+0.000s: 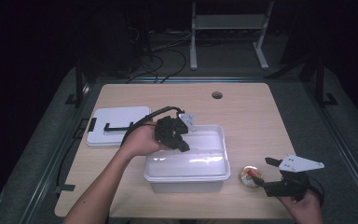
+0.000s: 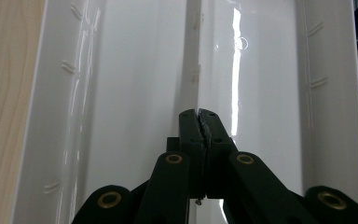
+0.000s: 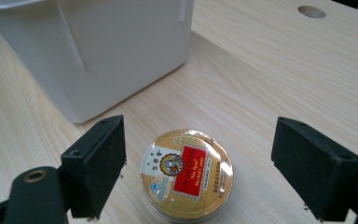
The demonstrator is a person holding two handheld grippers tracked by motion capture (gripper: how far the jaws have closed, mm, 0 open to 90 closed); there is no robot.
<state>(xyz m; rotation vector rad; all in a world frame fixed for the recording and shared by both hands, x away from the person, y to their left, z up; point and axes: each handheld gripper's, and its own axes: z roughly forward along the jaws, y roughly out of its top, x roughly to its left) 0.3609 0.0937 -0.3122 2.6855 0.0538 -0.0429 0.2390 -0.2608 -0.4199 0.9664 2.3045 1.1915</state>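
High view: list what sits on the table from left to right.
White lid → left gripper over the open white box → round tin → right gripper, jaws open at the tin.

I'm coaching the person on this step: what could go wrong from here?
The right gripper stands open around the round tin, low on its sides; closing there might pinch the lid edge and let it slip. The left gripper, shut inside the white bin, may tip it if pulled sideways.

white bin and gold tin
the open bin is seen mid-table; the round red-labelled tin lies flat at its 4 o'clock.
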